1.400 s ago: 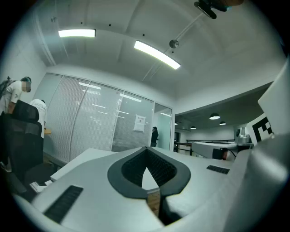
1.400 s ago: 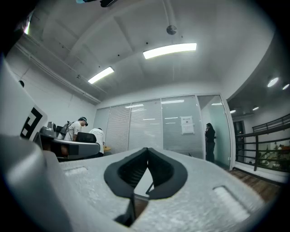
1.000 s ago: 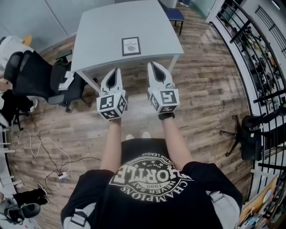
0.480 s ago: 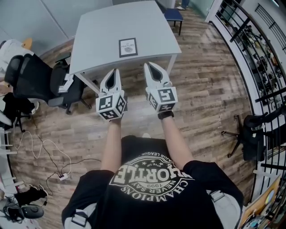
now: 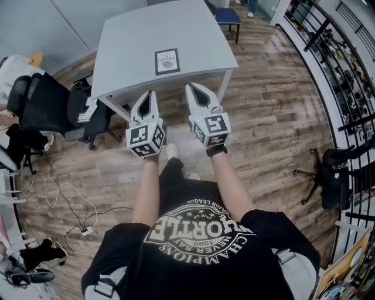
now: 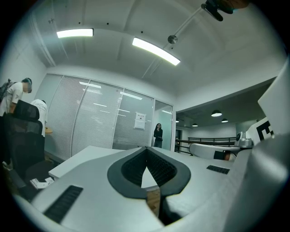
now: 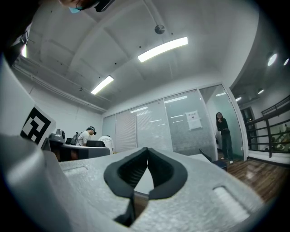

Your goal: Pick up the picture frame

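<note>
A dark-framed picture frame (image 5: 167, 61) with a white print lies flat on the grey table (image 5: 129, 44) in the head view. My left gripper (image 5: 153, 93) and right gripper (image 5: 189, 87) are held side by side over the wooden floor, just short of the table's near edge. Both are shut with nothing in them. Their tips point at the table, roughly level. In the left gripper view the shut jaws (image 6: 147, 149) frame a sliver of tabletop. The right gripper view shows its jaws (image 7: 147, 150) shut too. The frame is hidden in both gripper views.
A black office chair (image 5: 44, 102) stands left of the table, and another (image 5: 328, 176) at the right by a black railing (image 5: 345, 70). A blue chair (image 5: 228, 17) sits behind the table. Cables (image 5: 58, 202) lie on the floor at the left. A person (image 7: 225, 136) stands by the glass wall.
The table and frame have come slightly nearer in the head view as the person steps forward. Both grippers stay shut and side by side, a little closer to the table edge.
</note>
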`<action>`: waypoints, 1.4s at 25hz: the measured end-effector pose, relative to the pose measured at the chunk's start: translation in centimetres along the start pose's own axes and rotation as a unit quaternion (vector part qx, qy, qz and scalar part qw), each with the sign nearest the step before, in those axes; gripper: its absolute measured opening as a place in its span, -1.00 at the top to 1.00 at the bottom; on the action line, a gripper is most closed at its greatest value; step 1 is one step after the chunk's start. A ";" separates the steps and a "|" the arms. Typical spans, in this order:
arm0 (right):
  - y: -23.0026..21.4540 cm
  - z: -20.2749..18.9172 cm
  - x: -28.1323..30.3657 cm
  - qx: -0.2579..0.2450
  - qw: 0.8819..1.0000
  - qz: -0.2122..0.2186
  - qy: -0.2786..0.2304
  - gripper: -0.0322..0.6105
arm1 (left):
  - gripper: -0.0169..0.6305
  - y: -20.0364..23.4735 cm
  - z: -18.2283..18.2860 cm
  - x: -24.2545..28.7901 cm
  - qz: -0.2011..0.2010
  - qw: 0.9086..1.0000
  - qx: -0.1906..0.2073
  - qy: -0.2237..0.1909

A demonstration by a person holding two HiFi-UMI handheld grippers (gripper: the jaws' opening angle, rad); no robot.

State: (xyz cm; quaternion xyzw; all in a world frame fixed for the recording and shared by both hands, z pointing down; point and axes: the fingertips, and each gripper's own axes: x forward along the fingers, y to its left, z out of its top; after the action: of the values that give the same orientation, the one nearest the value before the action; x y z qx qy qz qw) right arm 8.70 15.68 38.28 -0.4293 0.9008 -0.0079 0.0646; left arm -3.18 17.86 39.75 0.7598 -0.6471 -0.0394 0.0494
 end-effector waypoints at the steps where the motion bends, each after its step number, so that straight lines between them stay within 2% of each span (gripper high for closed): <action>1: 0.0 -0.2 0.2 -0.001 1.000 0.002 0.001 0.90 | 0.93 0.1 -0.2 0.3 -0.001 1.000 0.000 0.001; 9: -1.3 -0.4 4.4 -0.017 1.000 0.007 0.001 0.90 | 0.93 1.5 0.2 5.4 -0.013 1.000 -0.007 -0.004; 14: -3.9 -0.1 8.8 -0.005 1.000 0.001 -0.002 0.90 | 0.93 2.9 0.9 10.3 -0.023 1.000 -0.009 -0.005; 23: -7.0 -0.9 19.5 -0.005 1.000 -0.005 0.006 0.90 | 0.93 9.4 2.3 20.1 -0.024 0.999 -0.023 -0.005; 29: -9.1 -2.5 25.9 0.002 1.000 -0.010 0.018 0.90 | 0.93 12.8 1.6 25.9 -0.028 0.999 -0.031 0.006; 35: -9.0 -5.2 31.9 0.011 0.999 -0.002 0.036 0.90 | 0.93 17.3 0.2 29.7 -0.024 0.999 -0.040 0.021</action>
State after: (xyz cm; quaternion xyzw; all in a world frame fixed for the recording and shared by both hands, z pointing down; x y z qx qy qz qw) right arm -4.88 -14.95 40.52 -0.4302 0.9013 -0.0338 0.0373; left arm -15.40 -14.23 41.90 0.7731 -0.6254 -0.0503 0.0928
